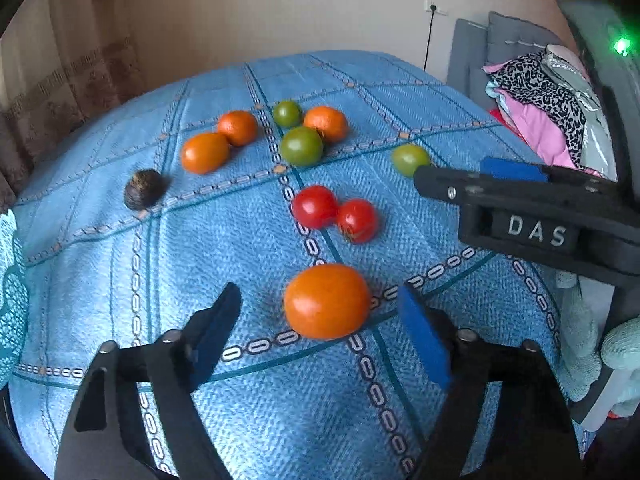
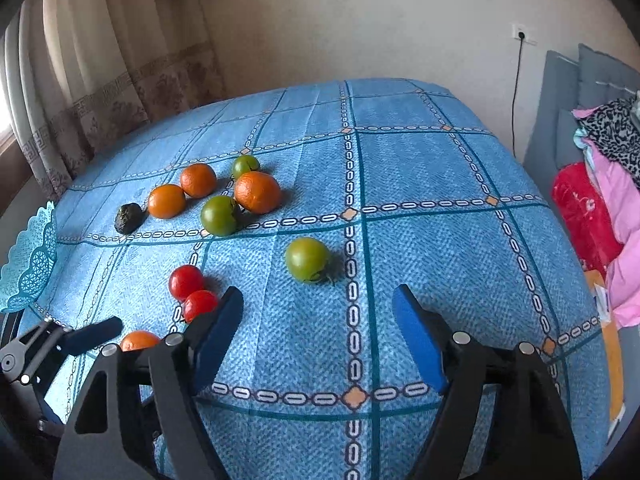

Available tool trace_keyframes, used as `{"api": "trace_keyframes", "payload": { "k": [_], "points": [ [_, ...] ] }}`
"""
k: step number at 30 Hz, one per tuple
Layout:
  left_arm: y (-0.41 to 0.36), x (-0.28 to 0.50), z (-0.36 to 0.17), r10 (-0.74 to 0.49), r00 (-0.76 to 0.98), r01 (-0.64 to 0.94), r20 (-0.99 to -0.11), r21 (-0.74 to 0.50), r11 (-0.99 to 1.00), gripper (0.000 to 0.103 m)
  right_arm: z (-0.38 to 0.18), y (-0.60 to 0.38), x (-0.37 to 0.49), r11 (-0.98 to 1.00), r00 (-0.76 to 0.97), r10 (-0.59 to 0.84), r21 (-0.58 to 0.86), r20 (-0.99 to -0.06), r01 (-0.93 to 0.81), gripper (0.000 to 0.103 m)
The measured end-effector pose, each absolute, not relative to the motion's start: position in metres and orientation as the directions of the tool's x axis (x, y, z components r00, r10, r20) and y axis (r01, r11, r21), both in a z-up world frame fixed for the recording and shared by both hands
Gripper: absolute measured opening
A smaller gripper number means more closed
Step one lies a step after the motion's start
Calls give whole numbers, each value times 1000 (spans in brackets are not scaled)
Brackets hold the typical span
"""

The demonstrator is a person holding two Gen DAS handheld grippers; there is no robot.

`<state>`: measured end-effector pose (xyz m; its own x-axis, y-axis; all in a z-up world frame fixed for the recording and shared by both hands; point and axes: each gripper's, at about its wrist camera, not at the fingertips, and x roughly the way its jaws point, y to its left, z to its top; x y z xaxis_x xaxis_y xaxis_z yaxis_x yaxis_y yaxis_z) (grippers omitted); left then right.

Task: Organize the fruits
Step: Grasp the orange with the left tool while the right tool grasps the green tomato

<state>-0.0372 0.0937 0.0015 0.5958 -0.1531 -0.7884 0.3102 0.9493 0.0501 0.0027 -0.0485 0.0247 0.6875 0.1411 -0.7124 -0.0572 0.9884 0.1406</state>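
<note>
A large orange fruit point(image 1: 327, 301) lies on the blue checked cloth point(image 1: 240, 240) between the fingertips of my open left gripper point(image 1: 318, 294), which touch nothing. Just beyond sit two red tomatoes point(image 1: 315, 206), side by side. Farther back three more orange fruits point(image 1: 205, 152) and two green tomatoes point(image 1: 301, 146) form a cluster. My right gripper point(image 2: 318, 300) is open and empty above the cloth, with a lone green tomato point(image 2: 307, 260) a little ahead of it. A dark, rough-skinned fruit point(image 2: 128, 218) rests left of the cluster.
A teal lace-pattern basket point(image 2: 28, 264) stands at the table's left edge. Curtains point(image 2: 100, 80) hang behind on the left. Piled clothes point(image 2: 608, 208) and grey cushions lie beyond the table's right edge. A wall socket with a cord point(image 2: 520, 36) is at the back.
</note>
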Motion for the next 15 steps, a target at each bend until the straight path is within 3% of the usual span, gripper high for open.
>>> {"api": "trace_keyframes", "payload": {
  "k": [2,5,7,15],
  "points": [
    [96,-34,-1,-153,585,301,-797,38,953,60,24,-47,6,989,684,140,135,-716,-61,75],
    [99,-33,0,-173,580,303,-796,13,953,53,21,-46,16,987,664,152,149,-732,-62,67],
    [99,-35,0,-197,576,319,-793,-4,948,44,21,-46,24,983,651,174,173,-739,-66,63],
    [103,-39,3,-212,578,317,-788,-23,948,43,12,-33,47,987,622,156,143,-767,-71,42]
  ]
}}
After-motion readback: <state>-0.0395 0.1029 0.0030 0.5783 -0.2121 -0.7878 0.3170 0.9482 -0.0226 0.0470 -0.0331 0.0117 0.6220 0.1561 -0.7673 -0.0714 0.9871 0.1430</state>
